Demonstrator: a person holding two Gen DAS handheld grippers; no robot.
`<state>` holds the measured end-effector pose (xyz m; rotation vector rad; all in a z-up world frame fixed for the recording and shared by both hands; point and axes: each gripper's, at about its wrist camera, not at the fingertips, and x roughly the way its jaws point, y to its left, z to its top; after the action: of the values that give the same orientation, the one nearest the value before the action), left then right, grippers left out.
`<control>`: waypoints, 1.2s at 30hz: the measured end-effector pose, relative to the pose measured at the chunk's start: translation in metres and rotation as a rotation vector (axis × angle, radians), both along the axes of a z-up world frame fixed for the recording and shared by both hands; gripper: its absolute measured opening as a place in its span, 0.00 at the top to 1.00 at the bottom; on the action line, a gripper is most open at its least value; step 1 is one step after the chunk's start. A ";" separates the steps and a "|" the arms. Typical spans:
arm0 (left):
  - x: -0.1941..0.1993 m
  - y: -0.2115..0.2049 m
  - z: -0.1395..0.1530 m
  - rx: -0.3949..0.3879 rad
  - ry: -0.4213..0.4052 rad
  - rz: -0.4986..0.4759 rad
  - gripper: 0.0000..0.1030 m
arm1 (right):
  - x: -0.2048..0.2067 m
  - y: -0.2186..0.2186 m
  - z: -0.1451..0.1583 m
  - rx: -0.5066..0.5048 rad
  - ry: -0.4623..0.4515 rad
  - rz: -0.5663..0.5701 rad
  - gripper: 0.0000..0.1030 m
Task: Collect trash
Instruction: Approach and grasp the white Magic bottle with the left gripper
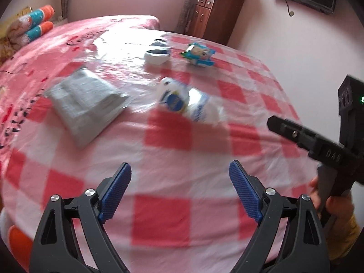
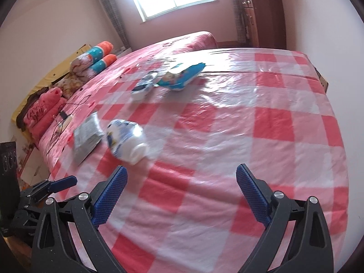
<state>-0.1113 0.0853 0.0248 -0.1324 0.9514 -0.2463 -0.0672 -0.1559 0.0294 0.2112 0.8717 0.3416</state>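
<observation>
My left claw (image 1: 179,177) is spread wide, nothing between its blue pads (image 1: 116,191). My right claw (image 2: 182,182) is spread wide too, also empty. Both hang over the near end of the bed (image 2: 261,125), which is covered by a glossy pink-and-white checked sheet (image 1: 163,216).

Trash lies on that sheet, all of it out ahead of the claws and apart from them:
- A white plastic bottle (image 1: 182,101) with a blue label, on its side, nearest to me. In the right view its cap end points toward the claw.
- A flat grey bag (image 1: 85,102), just to the left of the bottle.
- A small white-and-dark wrapper (image 1: 157,54), further back.
- A blue snack packet (image 1: 199,54) just right of that wrapper.

The pictures are motion-blurred, so label print is unreadable.

Rolled pillows (image 2: 95,59) sit at the far left of the bed. A brown cabinet (image 1: 213,16) stands against the back wall.
</observation>
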 end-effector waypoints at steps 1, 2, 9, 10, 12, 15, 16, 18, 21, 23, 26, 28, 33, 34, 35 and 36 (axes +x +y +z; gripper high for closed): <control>0.007 -0.003 0.000 -0.031 0.011 -0.001 0.14 | 0.002 -0.004 0.000 0.004 0.001 -0.006 0.08; 0.013 -0.005 -0.001 -0.062 0.023 0.002 0.14 | 0.004 -0.007 -0.001 0.007 0.003 -0.012 0.08; 0.052 -0.026 -0.004 -0.106 0.040 0.023 0.14 | 0.021 -0.027 -0.004 -0.003 0.011 -0.046 0.08; 0.058 -0.030 -0.005 -0.094 0.040 0.028 0.14 | 0.023 -0.029 -0.004 -0.005 0.010 -0.048 0.08; 0.068 -0.037 -0.006 -0.079 0.037 0.031 0.14 | 0.027 -0.032 -0.005 -0.007 0.009 -0.050 0.08; 0.078 -0.040 -0.007 -0.059 0.035 0.033 0.14 | 0.035 -0.035 -0.006 -0.008 0.012 -0.050 0.08; 0.083 -0.042 -0.008 -0.048 0.036 0.036 0.14 | 0.038 -0.035 -0.006 -0.006 0.014 -0.050 0.08; 0.091 -0.045 -0.010 -0.037 0.041 0.040 0.14 | 0.042 -0.035 -0.006 0.001 0.018 -0.047 0.08; 0.102 -0.048 -0.013 -0.004 0.041 0.051 0.14 | 0.051 -0.034 -0.007 0.010 0.027 -0.039 0.08; 0.105 -0.049 -0.013 0.031 0.029 0.055 0.14 | 0.057 -0.033 -0.009 0.021 0.044 -0.036 0.08; 0.106 -0.049 -0.014 0.077 0.007 0.075 0.25 | 0.070 -0.034 -0.014 0.060 0.077 -0.037 0.08; 0.105 -0.050 -0.014 0.110 -0.009 0.084 0.35 | 0.080 -0.033 -0.017 0.084 0.094 -0.038 0.08; 0.107 -0.041 -0.013 0.090 -0.022 0.102 0.48 | 0.103 -0.025 -0.016 0.115 0.097 -0.029 0.07; 0.107 -0.040 -0.013 0.086 -0.024 0.102 0.51 | 0.108 -0.023 -0.016 0.120 0.096 -0.025 0.08; 0.107 -0.038 -0.013 0.081 -0.027 0.102 0.53 | 0.114 -0.019 -0.016 0.120 0.094 -0.019 0.08; 0.107 -0.037 -0.013 0.071 -0.029 0.099 0.58 | 0.118 -0.016 -0.015 0.117 0.093 -0.015 0.07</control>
<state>-0.0042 0.0487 0.0123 -0.1103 0.9210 -0.1229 0.0507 -0.1718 0.0139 0.3440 0.9423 0.3714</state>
